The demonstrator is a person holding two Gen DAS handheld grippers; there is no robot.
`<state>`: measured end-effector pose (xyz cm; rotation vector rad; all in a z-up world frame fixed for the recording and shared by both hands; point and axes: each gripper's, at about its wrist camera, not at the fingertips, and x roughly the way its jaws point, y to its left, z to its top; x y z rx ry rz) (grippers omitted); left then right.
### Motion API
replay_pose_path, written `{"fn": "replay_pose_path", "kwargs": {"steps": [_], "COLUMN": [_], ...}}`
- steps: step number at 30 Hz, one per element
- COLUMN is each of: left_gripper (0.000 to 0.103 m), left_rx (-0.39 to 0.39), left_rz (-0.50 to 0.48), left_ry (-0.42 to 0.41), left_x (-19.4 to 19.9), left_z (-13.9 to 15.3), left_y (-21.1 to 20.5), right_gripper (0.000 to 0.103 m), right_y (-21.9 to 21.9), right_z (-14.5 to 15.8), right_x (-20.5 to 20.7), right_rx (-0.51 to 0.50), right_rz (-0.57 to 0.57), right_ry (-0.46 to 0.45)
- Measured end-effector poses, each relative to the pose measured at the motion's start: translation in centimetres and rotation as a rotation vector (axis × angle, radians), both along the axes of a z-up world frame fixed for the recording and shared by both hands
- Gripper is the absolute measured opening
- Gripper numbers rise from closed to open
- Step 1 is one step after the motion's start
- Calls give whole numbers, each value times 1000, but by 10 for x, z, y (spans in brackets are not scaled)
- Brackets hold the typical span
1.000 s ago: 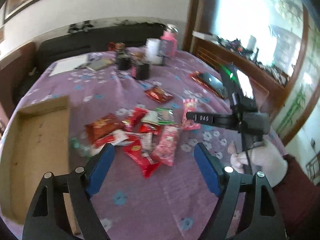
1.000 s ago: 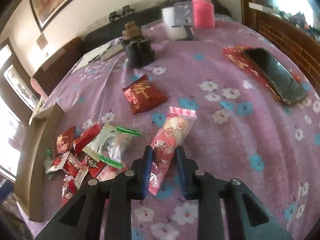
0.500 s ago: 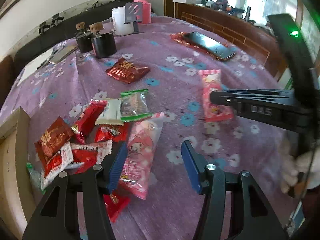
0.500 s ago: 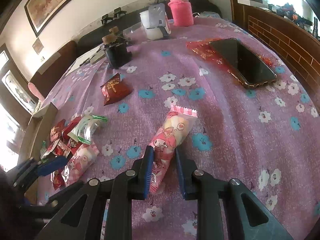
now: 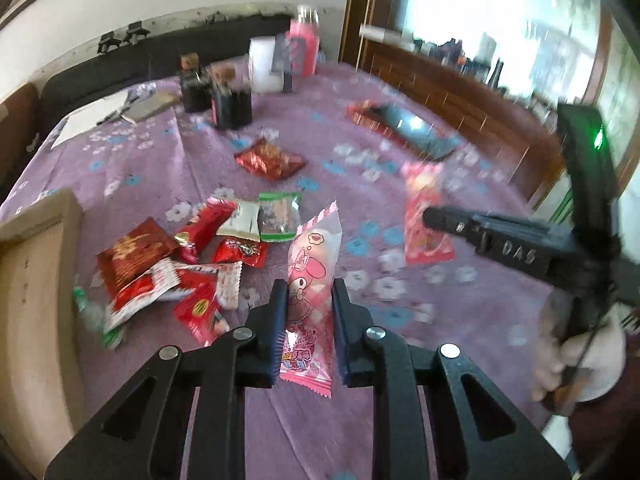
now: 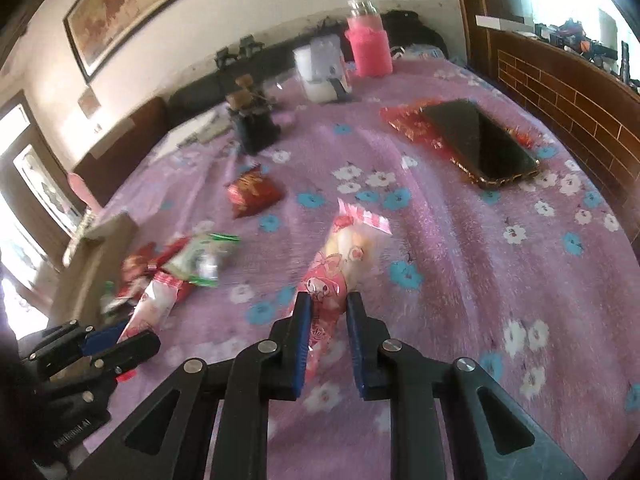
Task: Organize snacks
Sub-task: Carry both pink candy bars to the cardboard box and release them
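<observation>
My left gripper (image 5: pixel 307 322) is shut on a pink cartoon snack packet (image 5: pixel 314 280) and holds it upright above the purple flowered tablecloth (image 5: pixel 160 160). My right gripper (image 6: pixel 328 334) is shut on a second pink cartoon packet (image 6: pixel 340 264); this packet also shows in the left wrist view (image 5: pixel 422 220) in the right gripper (image 5: pixel 430 214). A heap of red, white and green snack packets (image 5: pixel 192 256) lies left of centre. A cardboard box (image 5: pixel 28 304) stands at the left edge. A lone red packet (image 5: pixel 270 160) lies farther back.
A phone on red foil (image 6: pixel 476 144) lies at the right. Dark jars (image 5: pixel 230 100), a white container (image 5: pixel 262 64) and a pink bottle (image 5: pixel 304 46) stand at the back. Papers (image 5: pixel 92 120) lie at back left. A wooden ledge (image 6: pixel 560 92) borders the right.
My left gripper has closed on the pink packet from the heap and lifted it upright. My right gripper keeps its packet and has lifted slightly.
</observation>
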<state>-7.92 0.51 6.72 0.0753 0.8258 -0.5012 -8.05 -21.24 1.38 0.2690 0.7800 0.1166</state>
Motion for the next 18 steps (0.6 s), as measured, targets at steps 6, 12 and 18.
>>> {"fn": "replay_pose_path", "kwargs": {"steps": [6, 12, 18], "left_gripper": [18, 18, 18], "left_rx": [-211, -352, -314], "left_rz": [-3, 22, 159], "left_ry": [-86, -186, -337], "left_x": [-65, -125, -168], "left_z": [69, 151, 249], "left_y": [58, 132, 203], "right_gripper": [17, 17, 17], "right_y": [24, 68, 107], "right_z": [61, 152, 276], "right_x": [-65, -131, -178], "right_rx": [47, 119, 185], "right_rz": [98, 300, 493], "right_ry": [-129, -297, -505]}}
